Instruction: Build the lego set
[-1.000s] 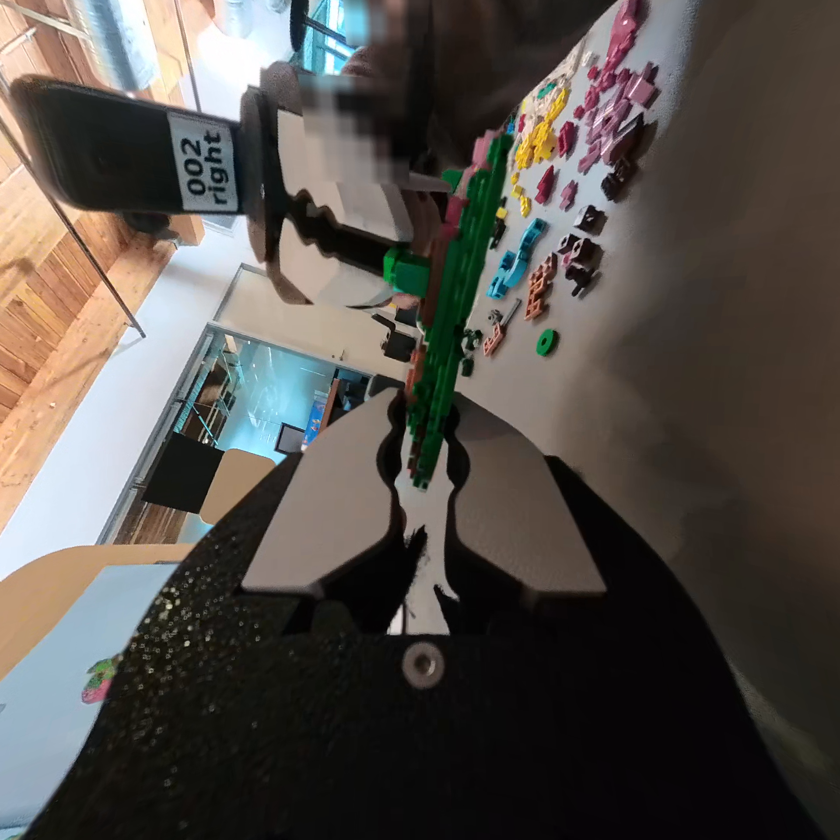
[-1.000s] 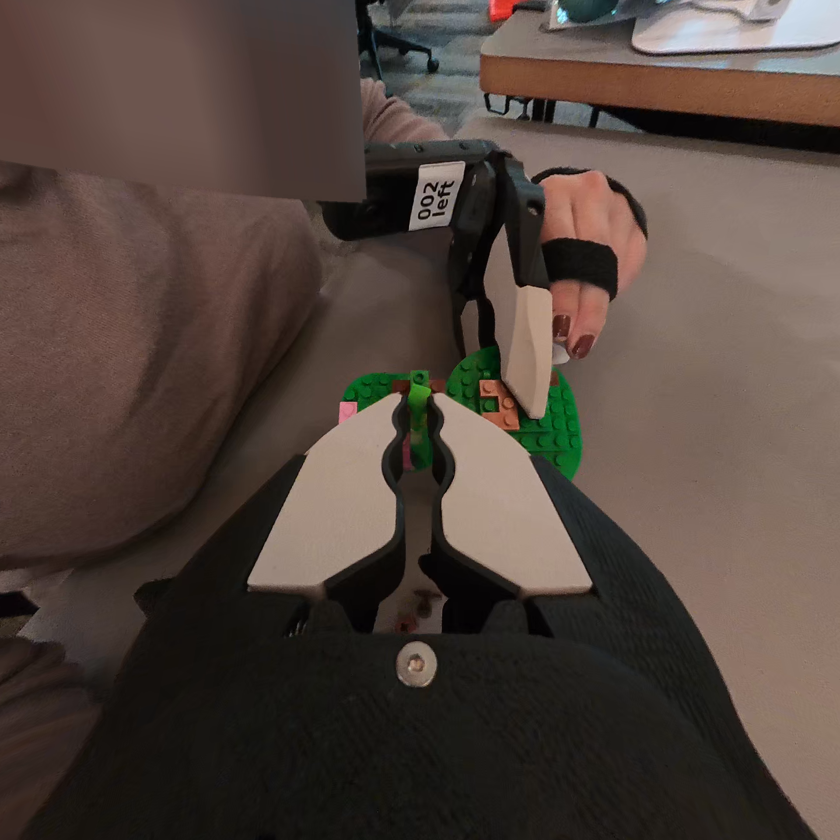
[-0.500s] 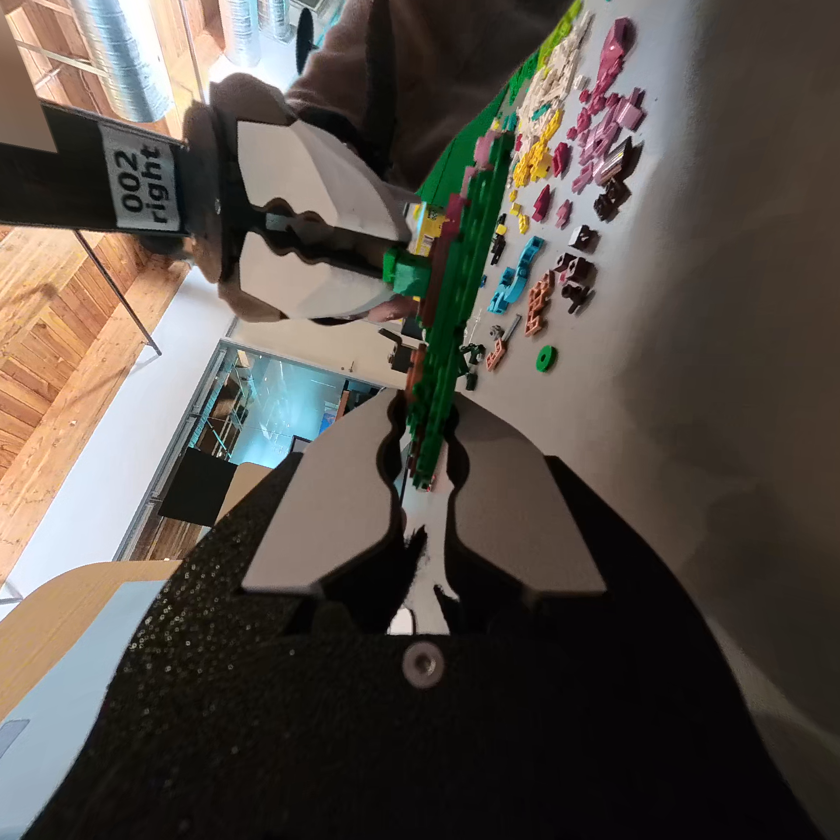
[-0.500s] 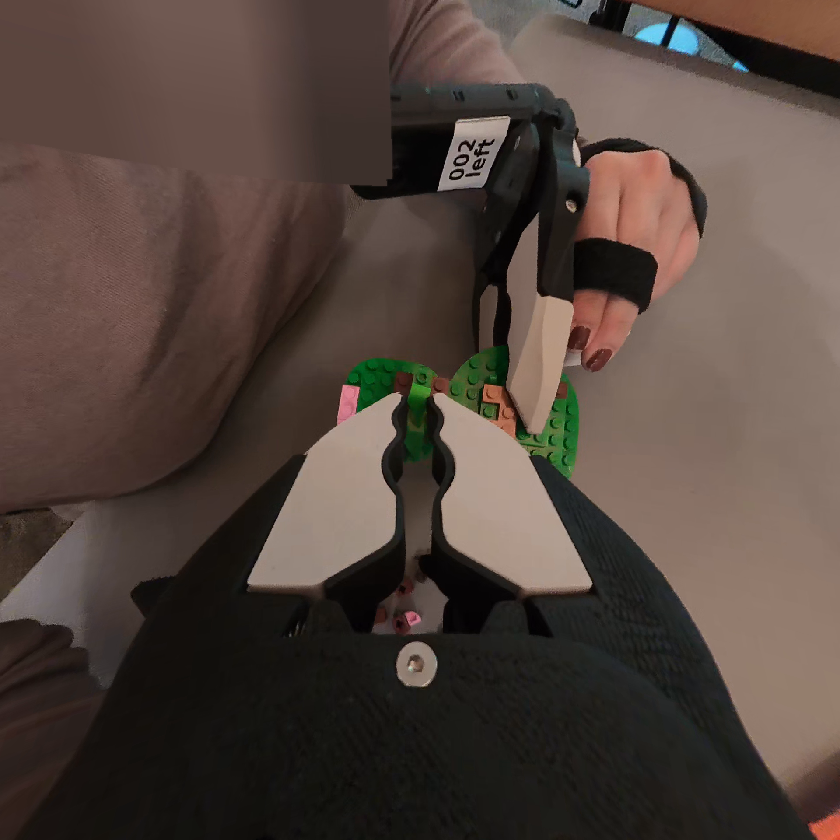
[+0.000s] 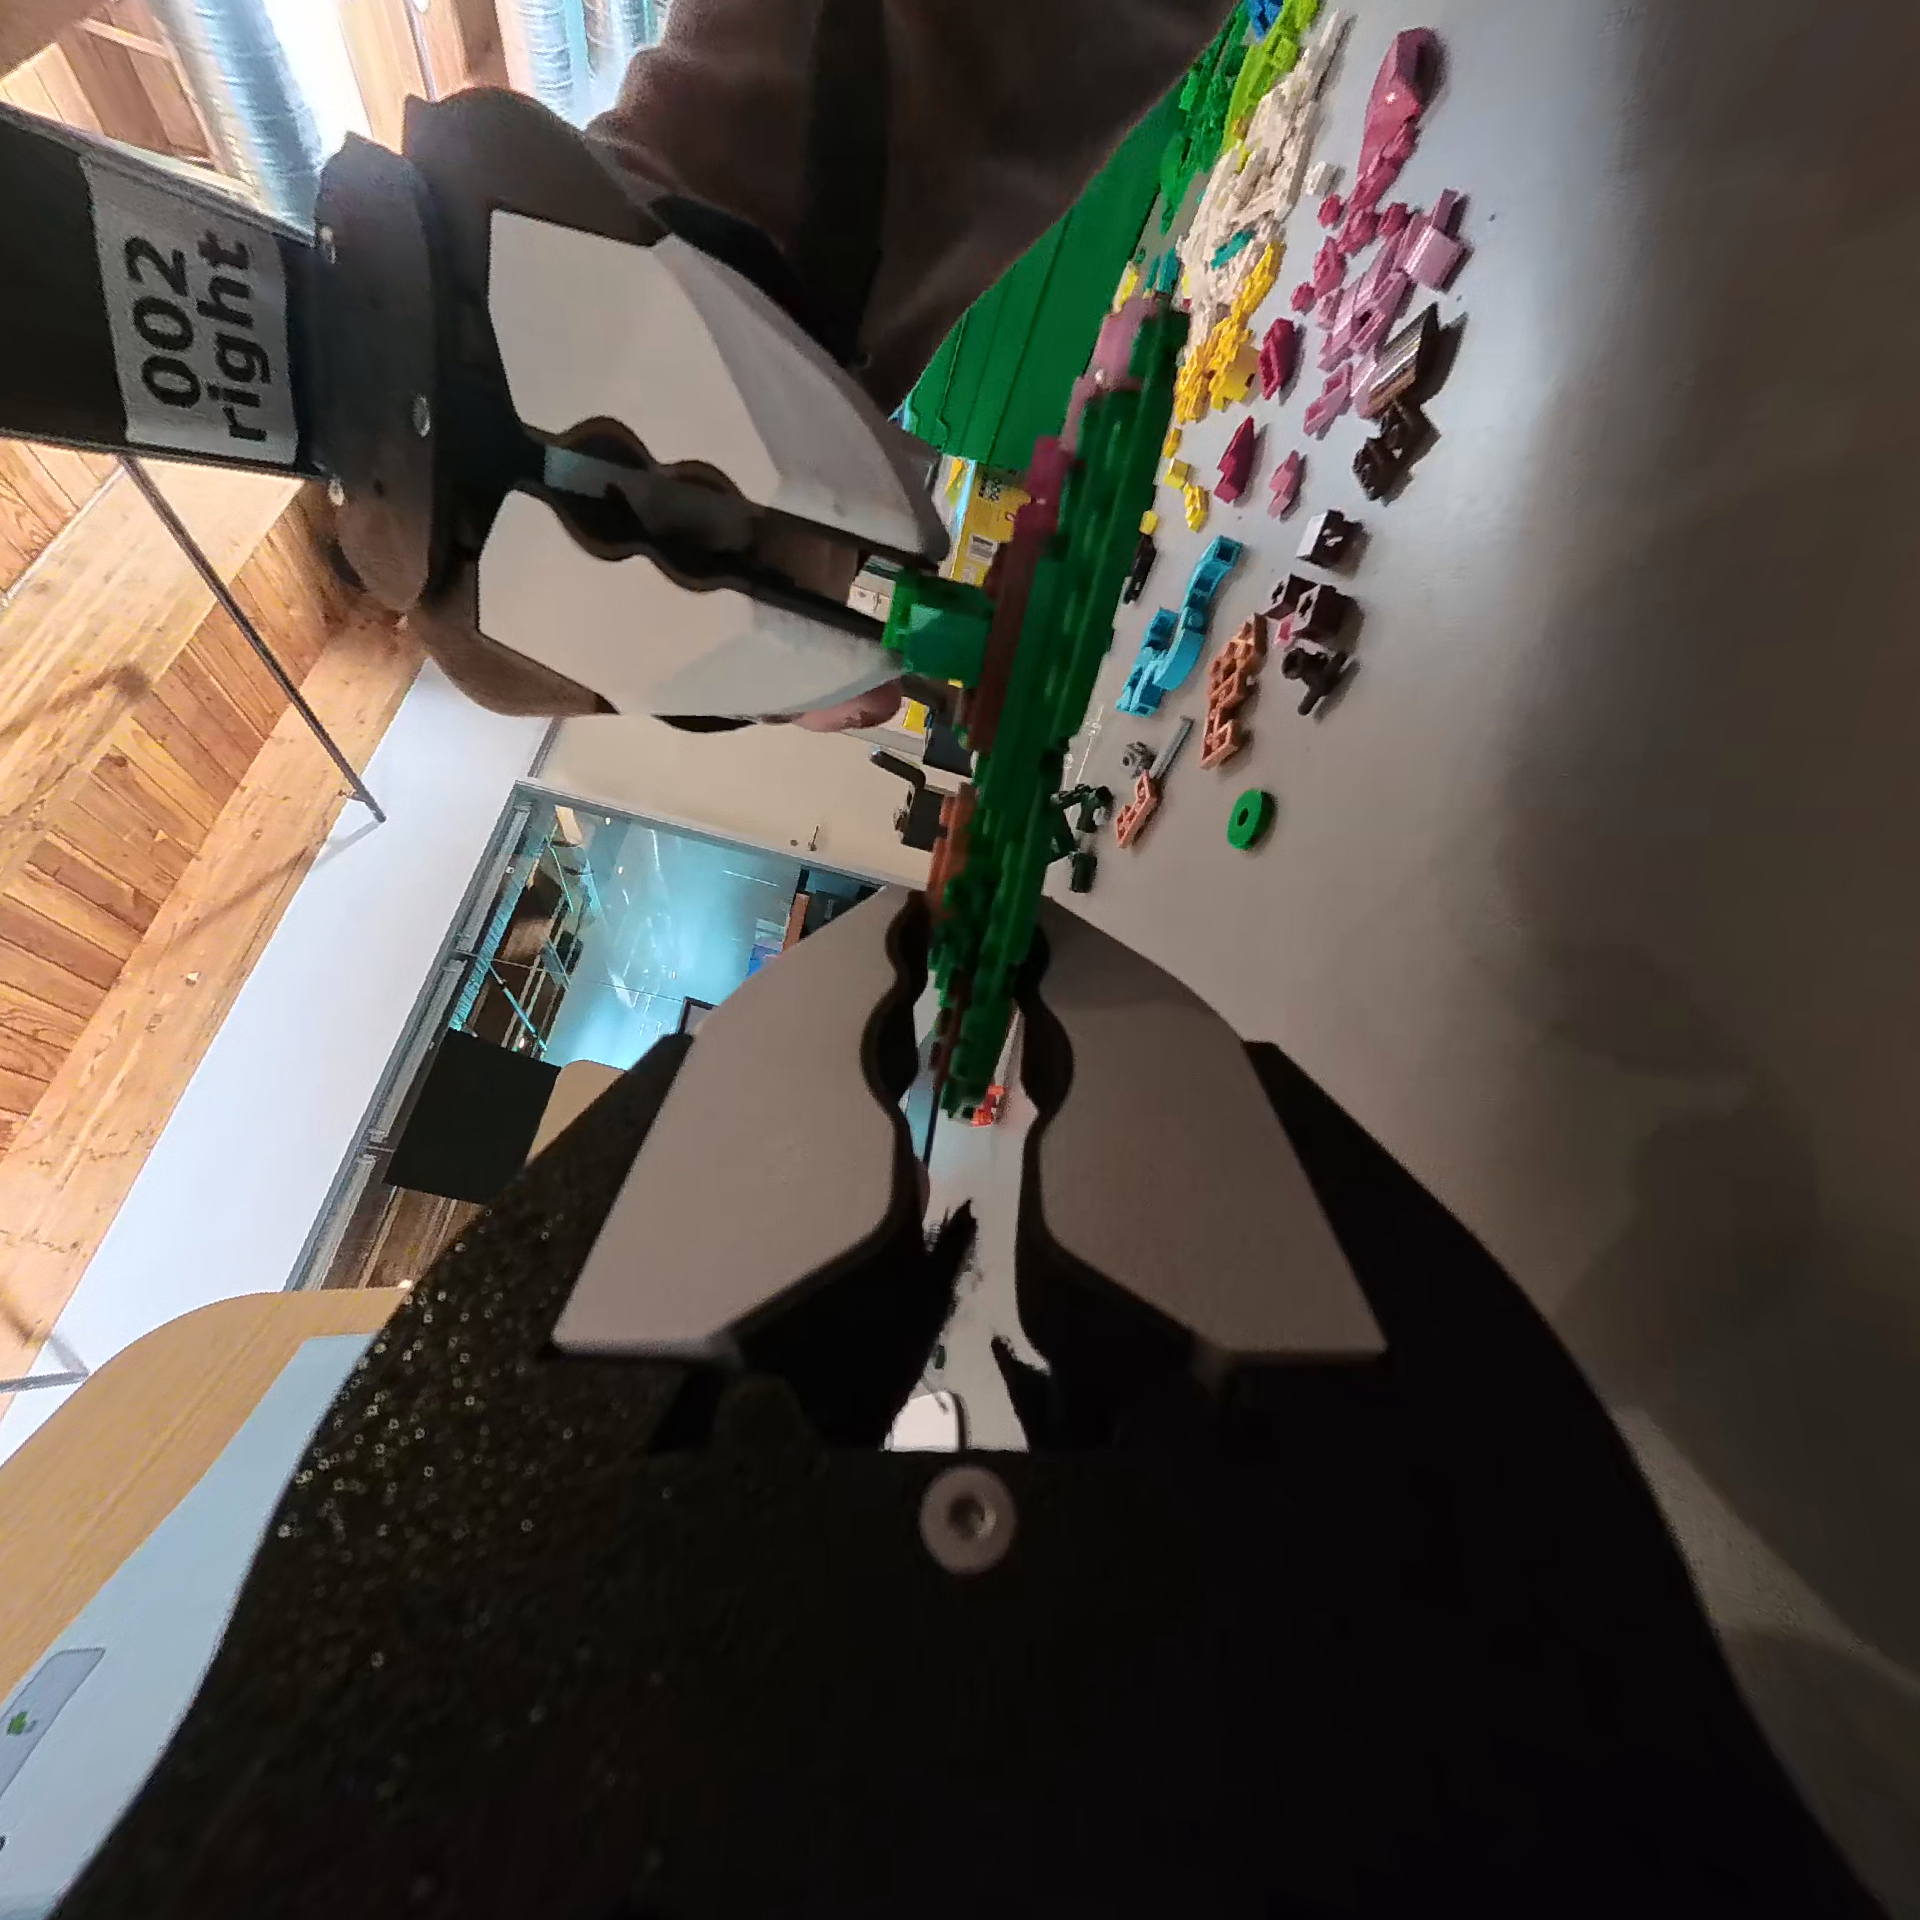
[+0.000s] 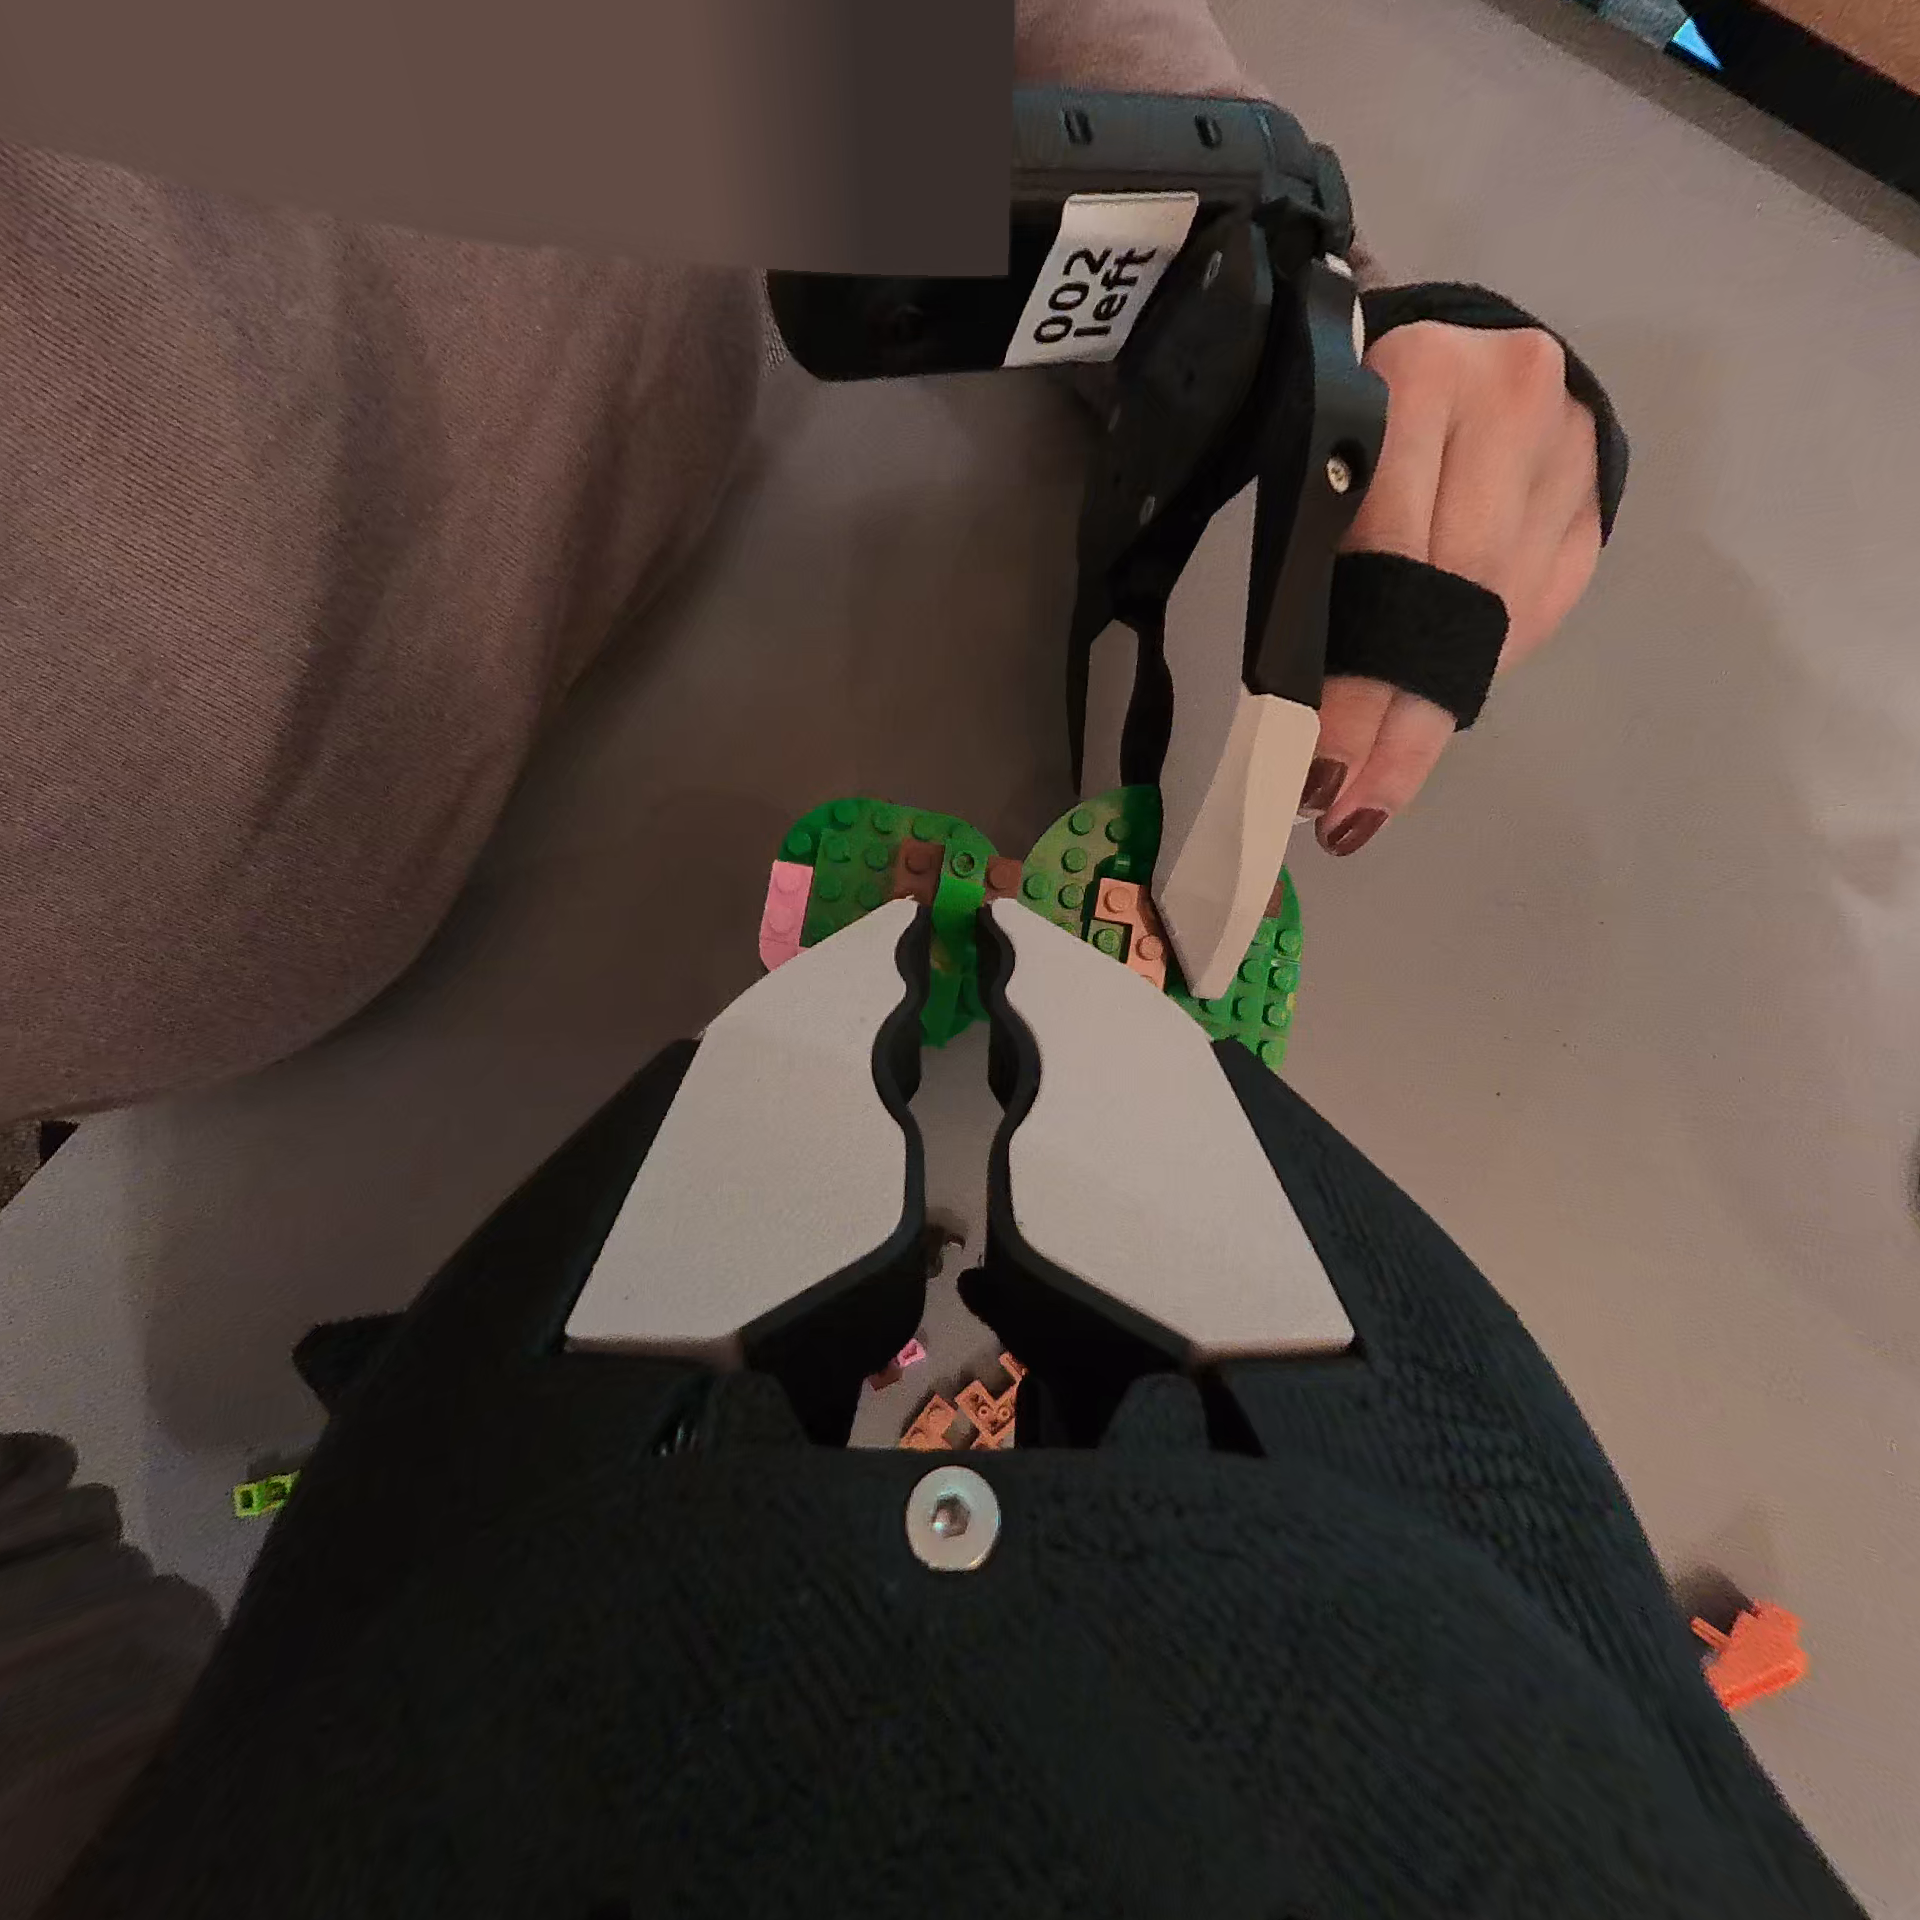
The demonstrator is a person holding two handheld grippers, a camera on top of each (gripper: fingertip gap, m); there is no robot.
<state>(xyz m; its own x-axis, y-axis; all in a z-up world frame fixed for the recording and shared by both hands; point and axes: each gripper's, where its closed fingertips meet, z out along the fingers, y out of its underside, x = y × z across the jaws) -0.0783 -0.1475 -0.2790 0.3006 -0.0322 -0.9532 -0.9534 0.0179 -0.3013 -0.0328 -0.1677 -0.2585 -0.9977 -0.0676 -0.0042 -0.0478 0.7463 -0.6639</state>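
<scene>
Left wrist view: your left claw [image 5: 966,971] is clamped on the edge of the green lego plate [image 5: 1049,665], held off the tabletop [image 5: 1621,727] w/ loose bricks [image 5: 1351,312] beyond, while your right claw [image 6: 951,914] pinches a small green brick [image 5: 935,629] against its studded face.

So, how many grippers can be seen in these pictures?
2. The left gripper is shut on the green plate at its edge; the right gripper is shut on a green brick against the plate's studded side.
</scene>
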